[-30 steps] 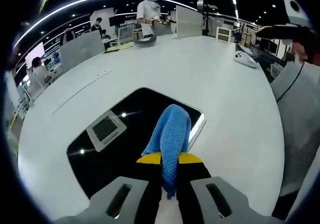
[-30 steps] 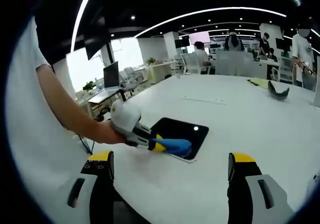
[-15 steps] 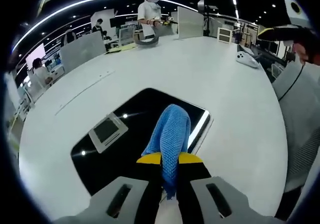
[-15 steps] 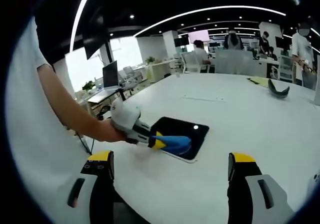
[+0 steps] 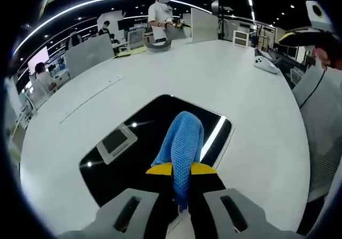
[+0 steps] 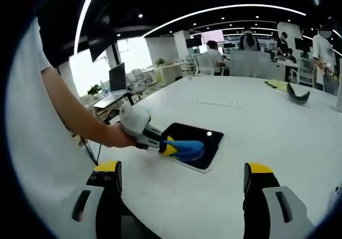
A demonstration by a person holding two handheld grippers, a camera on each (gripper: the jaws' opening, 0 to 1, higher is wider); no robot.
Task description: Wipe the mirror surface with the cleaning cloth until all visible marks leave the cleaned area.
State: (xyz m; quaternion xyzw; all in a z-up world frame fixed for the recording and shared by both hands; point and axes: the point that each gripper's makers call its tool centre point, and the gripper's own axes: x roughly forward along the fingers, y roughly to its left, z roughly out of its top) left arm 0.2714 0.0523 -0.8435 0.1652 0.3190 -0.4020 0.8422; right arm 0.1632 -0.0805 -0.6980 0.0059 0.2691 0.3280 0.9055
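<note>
**Blue cloth pressed on the dark mirror**

Held in the left gripper [image 5: 180,170], with yellow-tipped jaws clenched on it: a blue knitted cleaning cloth [image 5: 181,143], its free end draped forward and down onto a flat rectangular mirror with a dark reflecting face and pale rim [image 5: 133,153]. Lay flat on the big round white desk [image 5: 214,78], that mirror, with the cloth touching it near its right-hand edge in the left gripper view. Reflected in the glass: ceiling spots, a bright strip along the edge, and a pale square ceiling panel.

Seen from the right gripper view: the same left gripper [image 6: 166,147] grasped by a person's hand [image 6: 115,137], the cloth [image 6: 186,149] resting on the near part of the mirror [image 6: 206,140]. Right gripper [image 6: 180,183] hovering above the desk [image 6: 278,126], well apart from the mirror, jaws spread wide and grasping nothing.
</note>
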